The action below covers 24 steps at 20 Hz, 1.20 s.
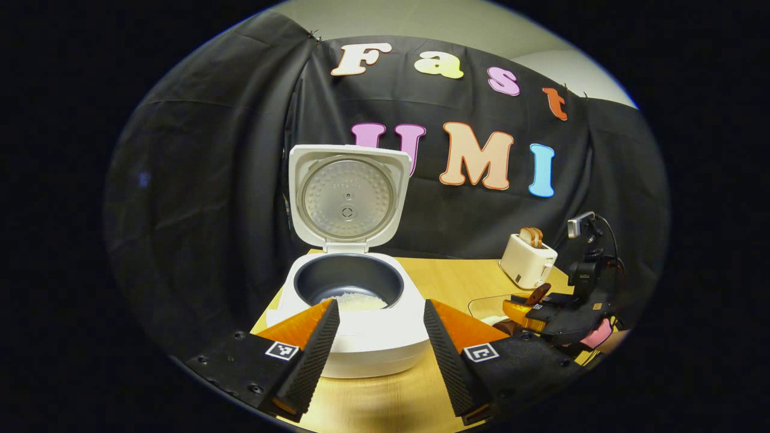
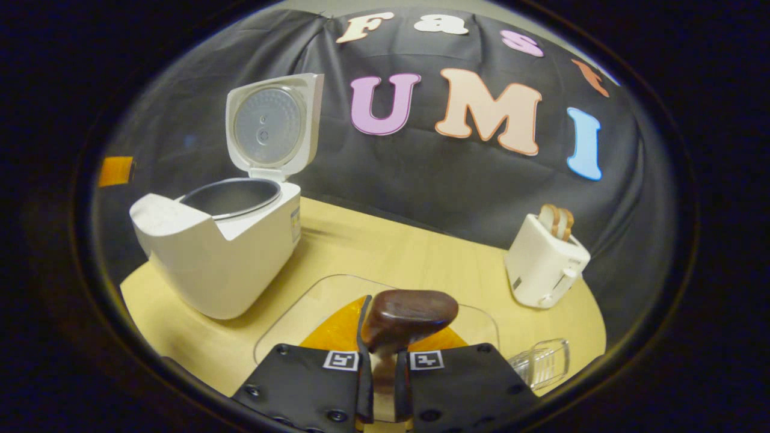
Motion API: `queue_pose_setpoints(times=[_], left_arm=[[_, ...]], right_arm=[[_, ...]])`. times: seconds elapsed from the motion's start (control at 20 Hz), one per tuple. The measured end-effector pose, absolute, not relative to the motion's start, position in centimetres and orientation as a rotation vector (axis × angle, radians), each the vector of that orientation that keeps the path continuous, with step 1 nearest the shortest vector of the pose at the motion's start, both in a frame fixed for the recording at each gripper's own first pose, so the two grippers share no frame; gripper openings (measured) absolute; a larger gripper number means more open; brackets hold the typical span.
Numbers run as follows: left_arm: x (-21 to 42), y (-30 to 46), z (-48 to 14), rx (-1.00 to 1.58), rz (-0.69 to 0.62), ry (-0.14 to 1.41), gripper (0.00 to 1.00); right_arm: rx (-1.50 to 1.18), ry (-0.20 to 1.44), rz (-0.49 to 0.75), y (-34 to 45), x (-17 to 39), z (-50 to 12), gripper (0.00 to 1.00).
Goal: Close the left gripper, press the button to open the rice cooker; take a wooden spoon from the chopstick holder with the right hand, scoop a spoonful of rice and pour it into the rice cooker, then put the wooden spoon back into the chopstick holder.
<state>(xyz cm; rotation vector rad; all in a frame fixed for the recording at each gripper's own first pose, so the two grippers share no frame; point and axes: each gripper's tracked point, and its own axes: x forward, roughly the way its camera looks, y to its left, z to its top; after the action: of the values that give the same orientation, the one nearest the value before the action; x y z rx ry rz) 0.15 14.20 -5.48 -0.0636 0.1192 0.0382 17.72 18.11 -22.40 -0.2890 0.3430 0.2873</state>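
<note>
Right gripper (image 2: 380, 367) clenches the wooden spoon (image 2: 409, 319), handle hidden between fingers; left gripper (image 1: 380, 337) gapes before the rice cooker (image 1: 355, 313).

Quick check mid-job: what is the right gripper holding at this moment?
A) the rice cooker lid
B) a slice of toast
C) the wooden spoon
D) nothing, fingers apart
C: in the right gripper view the right gripper has both fingers closed on the handle of the wooden spoon, whose dark bowl sticks up above them.
</note>
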Motion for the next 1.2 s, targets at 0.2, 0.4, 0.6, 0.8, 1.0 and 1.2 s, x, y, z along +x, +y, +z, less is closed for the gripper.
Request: queue_pose_setpoints(times=[0.2,0.4,0.6,0.8,1.0,1.2], left_arm=[[0.2,14.2,-5.7,-0.078,0.032,0.120,0.84],[0.2,14.2,-5.8,-0.087,0.022,0.124,0.84],[0.5,13.9,-5.5,-0.088,0.014,0.120,0.84],[1.0,12.8,-5.1,-0.087,0.009,0.112,0.84],[1.2,11.4,-4.7,-0.098,0.008,0.104,0.84],[1.6,9.5,-4.5,-0.129,0.016,0.097,0.83]], right_arm=[[-0.086,0.408,0.279,19.2,17.4,-22.9,0.17],[0.173,0.474,0.237,18.2,17.9,-23.1,0.18],[0.449,0.500,0.185,15.7,18.2,-22.3,0.17],[0.494,0.457,0.166,13.0,18.4,-20.5,0.17],[0.606,0.429,0.208,12.1,18.5,-18.0,0.17],[0.727,0.407,0.272,12.0,18.4,-15.2,0.16]])
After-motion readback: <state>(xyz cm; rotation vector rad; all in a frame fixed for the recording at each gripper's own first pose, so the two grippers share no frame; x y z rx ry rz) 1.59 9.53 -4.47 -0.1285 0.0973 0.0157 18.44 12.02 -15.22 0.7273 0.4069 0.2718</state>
